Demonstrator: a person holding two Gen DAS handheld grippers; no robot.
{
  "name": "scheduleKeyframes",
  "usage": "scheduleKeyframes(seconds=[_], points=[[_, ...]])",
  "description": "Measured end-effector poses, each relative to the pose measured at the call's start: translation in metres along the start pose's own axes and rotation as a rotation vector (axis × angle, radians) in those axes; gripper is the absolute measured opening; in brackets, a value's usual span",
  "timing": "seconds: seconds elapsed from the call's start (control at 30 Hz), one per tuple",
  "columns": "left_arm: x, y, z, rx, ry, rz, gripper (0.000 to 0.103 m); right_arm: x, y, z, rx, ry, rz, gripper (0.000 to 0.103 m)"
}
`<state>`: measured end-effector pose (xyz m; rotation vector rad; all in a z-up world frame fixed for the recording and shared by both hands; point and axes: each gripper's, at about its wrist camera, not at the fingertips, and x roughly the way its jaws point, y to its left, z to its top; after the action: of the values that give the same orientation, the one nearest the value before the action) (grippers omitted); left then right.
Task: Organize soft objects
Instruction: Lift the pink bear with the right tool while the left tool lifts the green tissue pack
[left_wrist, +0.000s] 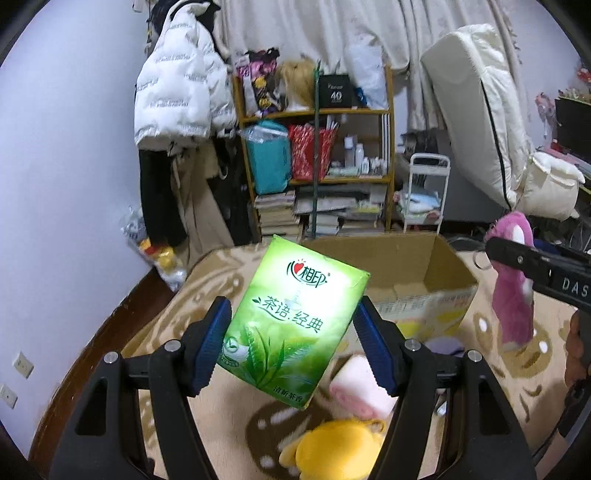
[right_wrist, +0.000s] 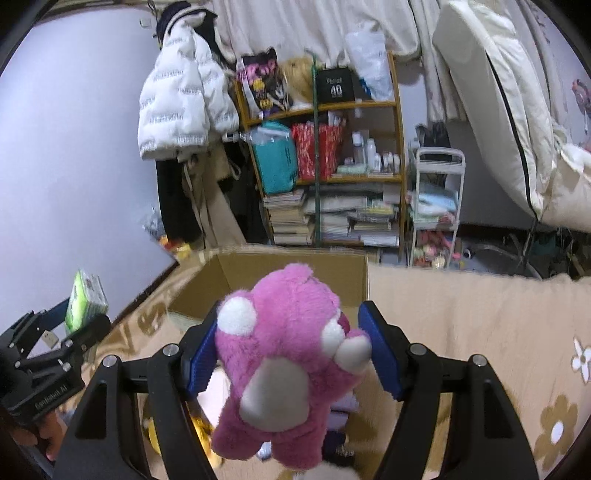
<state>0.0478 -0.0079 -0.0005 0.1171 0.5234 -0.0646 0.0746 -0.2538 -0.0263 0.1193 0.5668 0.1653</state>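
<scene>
- The left gripper (left_wrist: 291, 343) was clamped on a green tissue pack (left_wrist: 295, 317), its blue pads pressing the pack's two sides; the pack was tilted, top corner toward 1 o'clock, held clear above the patterned blanket (left_wrist: 207, 280).
- Below the pack, at about 5 o'clock in the left wrist view, lay a pink-and-white soft toy (left_wrist: 364, 387) and, nearer the bottom edge, a yellow plush (left_wrist: 336, 450), both on the blanket.
- An open cardboard box (left_wrist: 424, 273) stood behind the pack, toward 2 o'clock.
- The right gripper (right_wrist: 291, 354) was clamped on a pink plush bear (right_wrist: 288, 354), its body hanging down toward 6 o'clock, in front of the box (right_wrist: 295, 269).
- In the right wrist view the left gripper and its pack (right_wrist: 85, 299) showed at 9 o'clock.
</scene>
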Motion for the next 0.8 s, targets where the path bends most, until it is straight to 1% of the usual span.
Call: scheduleKeyframes(seconds=[0.2,0.3,0.4,0.57,0.63,0.8], points=[[0.010,-0.001,0.030,0.020,-0.045,-0.012,0.067,0.007,0.004,0.032,-0.008,-0.057,0.004,0.075],[0.022,0.001,0.044,0.024,-0.068,-0.011,0.067,0.019,0.003,0.045,-0.005,-0.075,-0.001,0.075],[0.038,0.005,0.050,0.009,-0.077,-0.033,0.067,0.033,0.005,0.051,-0.012,-0.088,-0.010,0.075],[0.067,0.006,0.048,0.024,-0.062,-0.053,0.067,0.063,0.002,0.053,-0.007,-0.066,-0.023,0.075],[0.080,0.006,0.047,0.008,-0.042,-0.063,0.067,0.073,-0.002,0.049,-0.012,-0.056,-0.036,0.075],[0.105,-0.001,0.043,-0.010,-0.007,-0.101,0.067,0.094,-0.014,0.039,0.005,-0.028,-0.035,0.075]])
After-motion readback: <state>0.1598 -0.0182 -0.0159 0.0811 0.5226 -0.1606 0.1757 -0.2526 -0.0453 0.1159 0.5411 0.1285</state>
